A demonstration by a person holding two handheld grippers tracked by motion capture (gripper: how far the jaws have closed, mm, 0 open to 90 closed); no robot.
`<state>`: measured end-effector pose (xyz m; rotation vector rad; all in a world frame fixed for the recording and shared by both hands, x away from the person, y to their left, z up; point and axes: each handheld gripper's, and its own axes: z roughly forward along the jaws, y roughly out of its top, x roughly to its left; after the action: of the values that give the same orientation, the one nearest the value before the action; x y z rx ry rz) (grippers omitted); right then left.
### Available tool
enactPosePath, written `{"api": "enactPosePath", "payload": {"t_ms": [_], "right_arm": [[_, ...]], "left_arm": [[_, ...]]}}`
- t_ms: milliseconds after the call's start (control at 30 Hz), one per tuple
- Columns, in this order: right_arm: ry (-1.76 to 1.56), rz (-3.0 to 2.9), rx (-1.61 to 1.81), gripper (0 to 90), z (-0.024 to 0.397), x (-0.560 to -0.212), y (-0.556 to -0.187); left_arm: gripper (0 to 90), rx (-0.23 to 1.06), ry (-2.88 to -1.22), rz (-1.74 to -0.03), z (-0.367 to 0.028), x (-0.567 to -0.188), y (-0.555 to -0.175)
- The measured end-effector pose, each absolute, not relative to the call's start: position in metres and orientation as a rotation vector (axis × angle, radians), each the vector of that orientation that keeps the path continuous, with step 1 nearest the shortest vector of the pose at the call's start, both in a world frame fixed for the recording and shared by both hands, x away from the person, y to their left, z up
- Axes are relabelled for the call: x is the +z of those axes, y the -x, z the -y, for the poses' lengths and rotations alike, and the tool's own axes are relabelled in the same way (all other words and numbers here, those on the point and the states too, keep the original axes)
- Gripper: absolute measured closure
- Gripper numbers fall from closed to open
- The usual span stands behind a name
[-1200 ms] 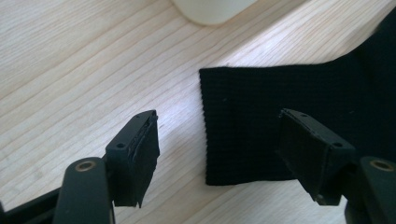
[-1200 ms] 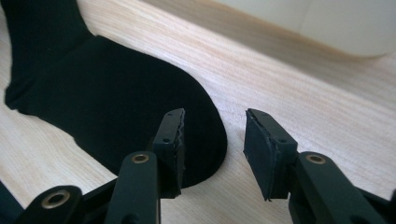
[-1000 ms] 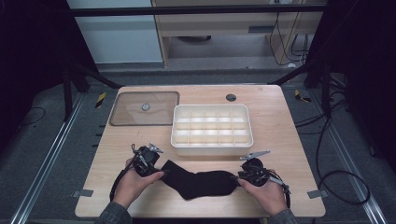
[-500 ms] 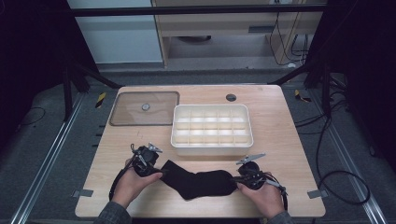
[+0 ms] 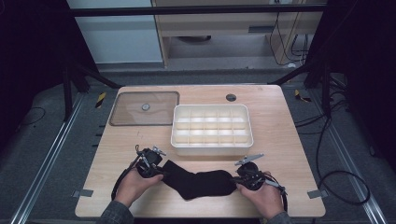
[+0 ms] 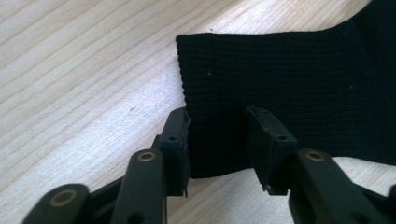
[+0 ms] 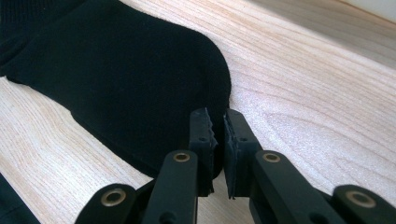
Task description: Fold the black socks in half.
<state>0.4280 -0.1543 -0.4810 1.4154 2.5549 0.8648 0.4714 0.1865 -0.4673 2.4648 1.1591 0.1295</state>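
a black sock (image 5: 201, 183) lies flat along the near edge of the table (image 5: 280, 121), at about six o'clock from the white divided tray (image 5: 212, 129), with a hand at each end — a layout that reads as getting it stretched out for folding or lifting by both ends. the left gripper (image 5: 156, 169) sits at the sock's nine o'clock end; in the left gripper view its jaws straddle the ribbed cuff (image 6: 280, 70), and they have just been closing, with the cuff edge between them, yet a clear gap remains and the pads do not visibly press the fabric, so it is not clamped yet. the right gripper (image 5: 239, 179) sits at the three o'clock end, and in the right gripper view its jaws are nearly together, pinching the rounded toe (image 7: 205, 79) — a grip on the sock, as far as the narrow slit shows. taking both ends probably keeps the cloth taut and flat. the clear lid (image 5: 144, 108) lies at ten o'clock from the tray, presumably set aside so the compartments stay open. hard to make out — how much fabric sits inside the right jaws, since their own bodies cover the toe's edge, and whether the tray's compartments hold anything.
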Motion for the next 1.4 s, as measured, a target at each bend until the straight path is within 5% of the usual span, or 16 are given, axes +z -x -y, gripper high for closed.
{"api": "enactPosePath", "payload": {"t_ms": [600,1400], "right_arm": [[-1.395,-2.564,0.853,84.2,0.153,-0.48,-0.428],[-1.352,-2.564,0.893,84.3,0.15,-0.466,-0.429]], "left_arm": [[77.7,0.101,-2.456,-1.146,-0.184,-0.468,-0.465],[79.2,0.196,-2.444,-1.066,-0.179,-0.437,-0.463]]}}
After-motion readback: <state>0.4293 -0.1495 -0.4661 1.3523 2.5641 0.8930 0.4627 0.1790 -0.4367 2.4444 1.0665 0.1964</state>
